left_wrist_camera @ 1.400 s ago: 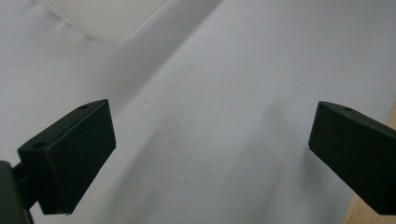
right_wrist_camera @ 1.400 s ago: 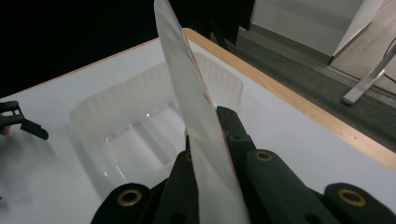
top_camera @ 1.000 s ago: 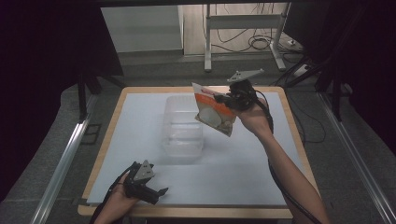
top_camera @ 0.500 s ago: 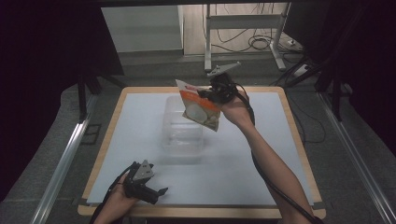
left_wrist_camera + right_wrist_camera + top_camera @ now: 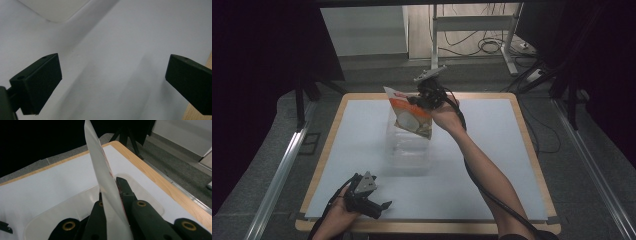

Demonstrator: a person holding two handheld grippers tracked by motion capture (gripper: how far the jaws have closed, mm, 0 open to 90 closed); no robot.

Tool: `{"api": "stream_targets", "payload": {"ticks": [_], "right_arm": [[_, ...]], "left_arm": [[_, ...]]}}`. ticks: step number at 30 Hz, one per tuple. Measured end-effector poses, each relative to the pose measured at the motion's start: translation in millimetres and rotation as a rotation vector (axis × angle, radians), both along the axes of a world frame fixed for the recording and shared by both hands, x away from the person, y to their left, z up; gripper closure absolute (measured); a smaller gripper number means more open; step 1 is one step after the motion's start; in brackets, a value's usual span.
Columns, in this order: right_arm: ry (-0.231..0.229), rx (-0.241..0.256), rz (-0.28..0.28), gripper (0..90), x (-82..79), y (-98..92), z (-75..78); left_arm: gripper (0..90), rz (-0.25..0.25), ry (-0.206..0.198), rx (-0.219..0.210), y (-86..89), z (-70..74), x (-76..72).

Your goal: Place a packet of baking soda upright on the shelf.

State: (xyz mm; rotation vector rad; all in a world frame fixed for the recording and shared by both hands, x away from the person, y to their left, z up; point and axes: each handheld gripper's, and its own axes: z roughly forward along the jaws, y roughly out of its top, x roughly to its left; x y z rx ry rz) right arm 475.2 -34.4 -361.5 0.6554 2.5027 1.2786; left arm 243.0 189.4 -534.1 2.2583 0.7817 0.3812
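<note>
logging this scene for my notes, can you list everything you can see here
snack pouch: 1, orange and white, held in the air above the container
container: 1, clear plastic, middle of the table
table: 1, white top with wooden edge
cables: several, black, on the floor beyond the table
right gripper: 1, black, fingers shut on the pouch
left gripper: 1, black, open, near table's front edge
forearms: 2, entering from the bottom

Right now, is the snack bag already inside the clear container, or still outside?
Still outside. The right gripper holds the snack bag in the air above the clear container, jaws shut on its edge.
</note>
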Motion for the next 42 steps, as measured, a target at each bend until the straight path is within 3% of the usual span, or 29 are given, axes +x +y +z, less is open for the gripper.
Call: {"api": "stream_targets", "payload": {"ticks": [9,11,18,25,28,32,33,36,37,42], "right_arm": [[0.028,-0.015,0.012,87.5,5.2,15.9,-17.6],[0.039,-0.028,0.013,87.3,6.0,17.7,-27.4],[0.054,-0.032,0.012,86.5,7.0,15.6,-41.6],[0.049,-0.104,-0.016,85.4,6.2,4.9,-49.5],[0.047,-0.107,-0.016,83.2,5.5,3.8,-49.6],[0.026,-0.097,-0.025,72.5,4.5,1.8,-45.5],[0.014,-0.086,-0.032,64.1,4.2,-0.3,-42.1],[0.002,-0.079,-0.040,57.0,3.6,-2.7,-39.6],[-0.008,-0.076,-0.048,49.5,2.4,-5.3,-38.5],[-0.037,-0.079,-0.050,38.2,-1.1,-9.6,-39.1]], "left_arm": [[0.7,-0.001,0.001,0.002,0.0,0.0,-0.1],[0.7,-0.001,0.001,0.001,0.0,0.0,-0.1],[0.7,0.001,0.002,0.002,-0.1,0.0,0.0],[0.7,-0.001,0.002,0.012,-1.4,-0.3,0.0],[0.8,0.001,0.003,0.012,-1.4,-0.3,0.1],[0.8,0.004,0.005,0.010,-1.2,-0.4,0.5],[0.8,0.005,0.005,0.010,-1.0,-0.5,0.6],[0.8,0.006,0.005,0.009,-1.0,-0.5,0.5],[0.8,0.006,0.005,0.009,-0.9,-0.4,0.5],[0.8,0.007,0.005,0.009,-0.9,-0.5,0.6]]}}
